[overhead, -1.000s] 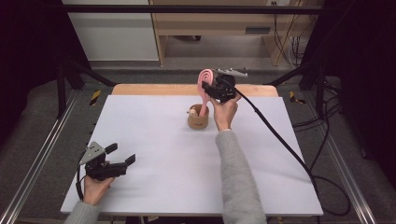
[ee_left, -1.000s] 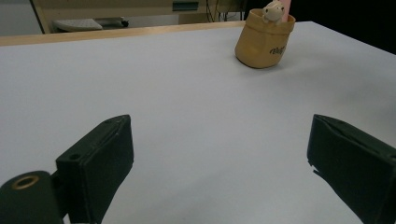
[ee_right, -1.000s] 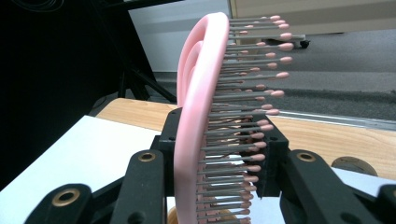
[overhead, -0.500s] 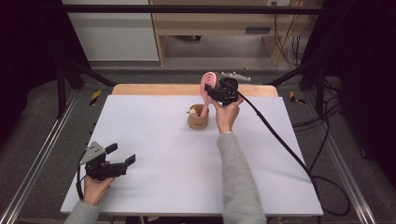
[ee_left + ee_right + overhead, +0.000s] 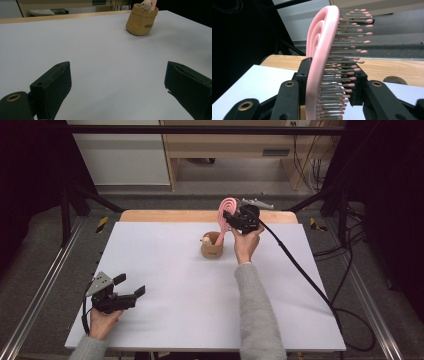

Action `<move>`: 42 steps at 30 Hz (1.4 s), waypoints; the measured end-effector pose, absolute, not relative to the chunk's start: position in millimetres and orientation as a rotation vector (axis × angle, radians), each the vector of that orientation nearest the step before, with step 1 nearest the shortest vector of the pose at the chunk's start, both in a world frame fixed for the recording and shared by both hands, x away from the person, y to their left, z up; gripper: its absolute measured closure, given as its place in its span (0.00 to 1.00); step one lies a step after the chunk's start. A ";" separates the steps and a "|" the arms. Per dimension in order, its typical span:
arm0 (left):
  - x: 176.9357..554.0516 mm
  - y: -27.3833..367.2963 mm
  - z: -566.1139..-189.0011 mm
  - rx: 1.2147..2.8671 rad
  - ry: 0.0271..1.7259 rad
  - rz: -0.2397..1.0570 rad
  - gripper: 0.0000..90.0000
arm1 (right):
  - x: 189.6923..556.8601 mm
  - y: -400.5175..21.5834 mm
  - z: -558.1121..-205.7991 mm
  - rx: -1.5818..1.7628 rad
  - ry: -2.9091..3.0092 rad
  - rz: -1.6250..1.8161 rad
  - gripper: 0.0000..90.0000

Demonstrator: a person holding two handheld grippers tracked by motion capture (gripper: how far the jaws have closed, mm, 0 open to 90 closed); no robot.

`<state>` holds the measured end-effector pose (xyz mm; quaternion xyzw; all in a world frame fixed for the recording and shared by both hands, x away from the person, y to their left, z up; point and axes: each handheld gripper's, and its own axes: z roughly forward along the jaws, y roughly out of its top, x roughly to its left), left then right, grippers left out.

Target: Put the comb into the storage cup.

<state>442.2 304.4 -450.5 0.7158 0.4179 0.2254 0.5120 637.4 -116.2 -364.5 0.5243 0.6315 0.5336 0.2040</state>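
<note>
White paper covers the bench [image 5: 165,320], and dark floor and black frame bars sit all around it. A light wooden shelf stands far behind.

Near the far edge of the bench stands a small brown pot [image 5: 212,248]. A little toy animal [image 5: 147,4] peeks out of its top.

The right hand-held gripper [image 5: 235,221] is up in the air, just above and to the right of the pot. It is pinching a pink hairbrush [image 5: 225,215]. In the right gripper view the black jaws squeeze the brush [image 5: 322,62] from both sides, and its bristles point to the right. The brush stands up tall, and its low end reaches down to the pot.

A second ago the brush sat a bit lower and closer to the pot. Now the right hand has lifted it a little and moved it a touch to the right. I think the brush is being pulled up out of the pot, and it looks almost free. The low end must clear the rim, or the pot could tip over.

The left hand-held gripper [image 5: 131,290] rests at the near left corner of the bench, well apart from the pot. Its jaws are spread wide and hold nothing. It has not moved.
</note>
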 end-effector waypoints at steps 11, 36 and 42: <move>442.3 304.1 -450.6 1.724 1.005 0.541 0.08 | 636.7 -117.4 -364.6 1.399 1.777 1.436 0.64; 442.2 303.5 -450.6 1.724 1.004 0.541 0.08 | 635.4 -117.4 -365.2 1.335 1.783 1.386 0.41; 442.2 303.5 -450.6 1.724 1.004 0.541 0.08 | 634.6 -117.2 -364.8 1.317 1.774 1.387 0.35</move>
